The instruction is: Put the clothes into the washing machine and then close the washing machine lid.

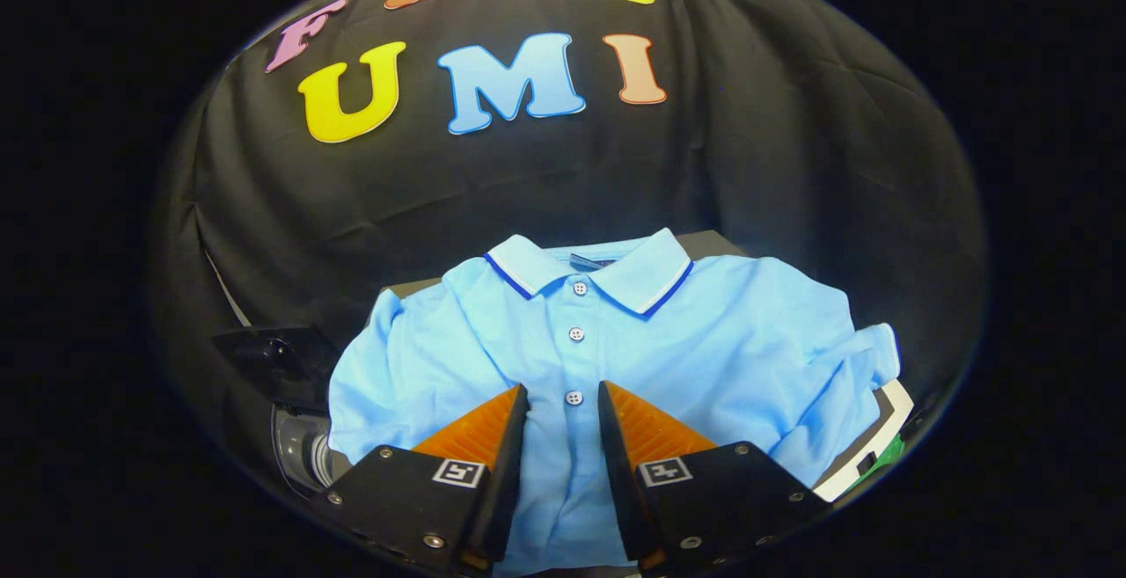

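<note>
A light blue polo shirt (704, 349) with a white collar edged in dark blue lies spread face up on a dark table (712, 244), collar at the far end. My gripper (563, 402) hovers low over the shirt's front, open. Its two fingertips stand on either side of the button placket, level with the lowest visible button (573, 398). Shirt fabric shows in the gap between the fingers, and I cannot tell whether the pads touch it. Left of the shirt, past its sleeve, is a round grey opening (303, 450) with a dark raised flap (273, 358) above it, apparently the washing machine with its lid up.
A white-and-green flat object (884, 446) pokes out from under the shirt's right sleeve. The black cloth wall hangs close behind the table. The shirt covers most of the tabletop.
</note>
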Motion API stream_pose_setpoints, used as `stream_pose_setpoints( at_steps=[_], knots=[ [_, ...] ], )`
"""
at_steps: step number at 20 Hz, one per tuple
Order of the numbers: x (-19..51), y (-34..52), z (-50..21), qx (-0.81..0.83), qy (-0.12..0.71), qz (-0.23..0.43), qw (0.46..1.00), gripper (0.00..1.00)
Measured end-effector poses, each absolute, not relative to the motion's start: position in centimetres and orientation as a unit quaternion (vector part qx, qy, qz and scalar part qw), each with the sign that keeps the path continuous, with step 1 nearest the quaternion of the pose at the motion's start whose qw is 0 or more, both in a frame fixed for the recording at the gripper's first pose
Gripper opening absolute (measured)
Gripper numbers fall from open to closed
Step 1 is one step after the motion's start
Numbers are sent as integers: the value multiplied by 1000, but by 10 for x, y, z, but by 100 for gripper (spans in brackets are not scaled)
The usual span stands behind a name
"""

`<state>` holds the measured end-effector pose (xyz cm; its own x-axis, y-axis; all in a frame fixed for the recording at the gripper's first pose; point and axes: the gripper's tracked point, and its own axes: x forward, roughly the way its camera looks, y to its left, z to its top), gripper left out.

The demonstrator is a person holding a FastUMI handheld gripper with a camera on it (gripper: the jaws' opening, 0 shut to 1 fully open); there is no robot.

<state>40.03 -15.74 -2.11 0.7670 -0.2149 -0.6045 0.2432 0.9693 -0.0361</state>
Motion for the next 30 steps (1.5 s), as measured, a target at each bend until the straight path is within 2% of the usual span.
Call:
stream_pose_setpoints(
  at_steps=[3, 5, 11, 15, 21, 30],
  knots=[
    [399, -157, -19, 15, 346, -118, 931, 28],
    [399, -157, -20, 7, 363, -121, 924, 20],
    [402, -155, -15, -20, 402, -129, 906, 3],
    [403, -153, 2, -32, 407, -122, 905, 3],
    [414, -144, 82, -53, 361, -111, 924, 3],
    [392, -41, 148, -102, 319, -39, 941, 3]
  ],
)
